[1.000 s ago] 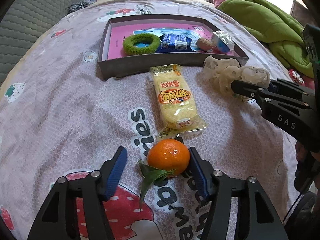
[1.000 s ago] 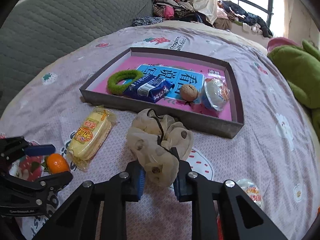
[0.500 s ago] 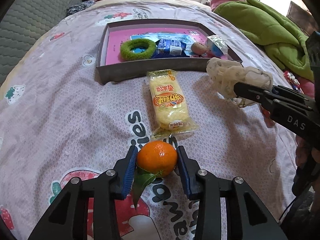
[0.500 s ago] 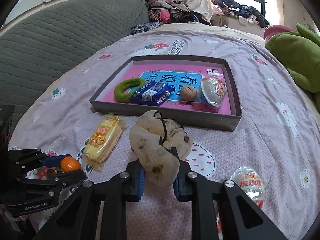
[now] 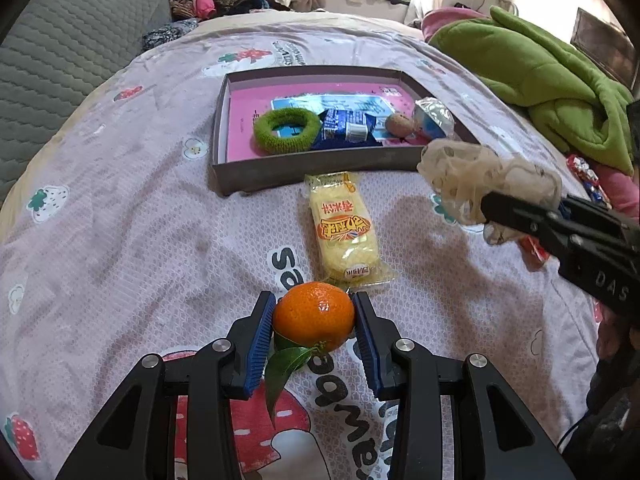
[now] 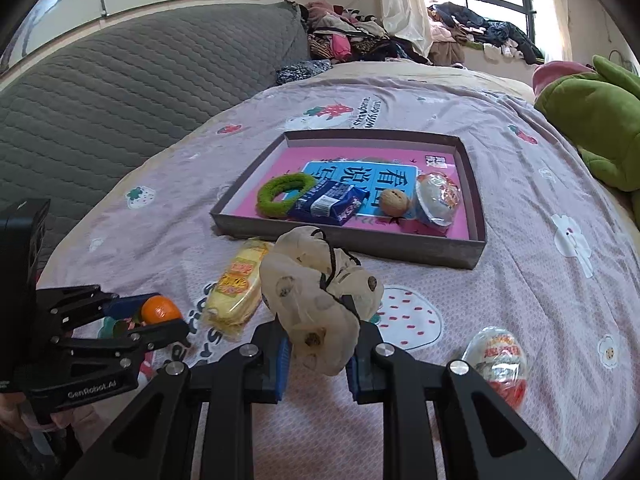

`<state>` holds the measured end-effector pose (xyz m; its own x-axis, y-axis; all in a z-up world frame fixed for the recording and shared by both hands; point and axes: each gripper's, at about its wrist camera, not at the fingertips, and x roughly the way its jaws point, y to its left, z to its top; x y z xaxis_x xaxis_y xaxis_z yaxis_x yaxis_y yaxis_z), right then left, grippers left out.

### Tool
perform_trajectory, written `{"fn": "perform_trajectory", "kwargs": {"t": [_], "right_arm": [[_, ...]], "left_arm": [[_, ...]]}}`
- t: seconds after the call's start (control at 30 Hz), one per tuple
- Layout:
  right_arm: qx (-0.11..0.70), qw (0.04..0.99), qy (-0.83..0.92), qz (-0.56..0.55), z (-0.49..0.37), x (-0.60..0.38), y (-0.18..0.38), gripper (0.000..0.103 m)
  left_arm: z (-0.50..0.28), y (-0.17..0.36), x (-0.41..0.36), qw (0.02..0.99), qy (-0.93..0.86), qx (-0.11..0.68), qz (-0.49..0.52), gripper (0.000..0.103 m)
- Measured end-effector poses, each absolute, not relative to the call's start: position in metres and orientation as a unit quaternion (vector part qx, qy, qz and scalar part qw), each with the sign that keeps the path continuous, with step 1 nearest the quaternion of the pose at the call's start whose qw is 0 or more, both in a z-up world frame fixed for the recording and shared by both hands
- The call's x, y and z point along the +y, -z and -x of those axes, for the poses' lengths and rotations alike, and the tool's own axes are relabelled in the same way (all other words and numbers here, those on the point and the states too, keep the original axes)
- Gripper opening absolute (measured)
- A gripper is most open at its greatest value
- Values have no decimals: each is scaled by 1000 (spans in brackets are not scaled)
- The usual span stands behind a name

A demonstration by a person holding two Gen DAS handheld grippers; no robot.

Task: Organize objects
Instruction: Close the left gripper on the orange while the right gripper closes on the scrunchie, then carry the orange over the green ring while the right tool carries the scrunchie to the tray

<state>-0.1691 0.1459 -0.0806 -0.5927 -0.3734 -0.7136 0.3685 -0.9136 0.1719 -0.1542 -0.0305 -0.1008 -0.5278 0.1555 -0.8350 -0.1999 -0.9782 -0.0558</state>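
My left gripper [image 5: 314, 320] is shut on an orange tangerine [image 5: 314, 316] with a green leaf and holds it just above the bedspread; it also shows in the right wrist view [image 6: 160, 309]. My right gripper [image 6: 316, 344] is shut on a beige cloth scrunchie [image 6: 316, 292] and holds it raised in front of the tray; the scrunchie also shows in the left wrist view [image 5: 476, 184]. The grey tray [image 5: 320, 164] with a pink floor holds a green ring [image 5: 286, 130], a blue packet [image 5: 346, 128], a walnut [image 5: 398, 125] and a jelly cup [image 5: 434, 118].
A yellow snack packet [image 5: 344, 228] lies on the bedspread between the tray and the tangerine. A red-and-white wrapped snack [image 6: 500, 360] lies at the right. A green blanket [image 5: 540, 76] is piled at the far right. A grey quilted sofa back [image 6: 100, 92] stands at the left.
My left gripper closed on the tangerine and lifted it slightly. My right gripper raised the scrunchie off the bedspread toward the tray.
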Motion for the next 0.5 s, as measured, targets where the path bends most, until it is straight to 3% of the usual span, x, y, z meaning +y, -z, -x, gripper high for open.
{"fn": "perform_trajectory", "kwargs": {"t": [0.5], "right_arm": [[-3,228,890,-395,144,130,75,23]], "left_arm": [[146,85,-33,100,-886,28,451,41]]}}
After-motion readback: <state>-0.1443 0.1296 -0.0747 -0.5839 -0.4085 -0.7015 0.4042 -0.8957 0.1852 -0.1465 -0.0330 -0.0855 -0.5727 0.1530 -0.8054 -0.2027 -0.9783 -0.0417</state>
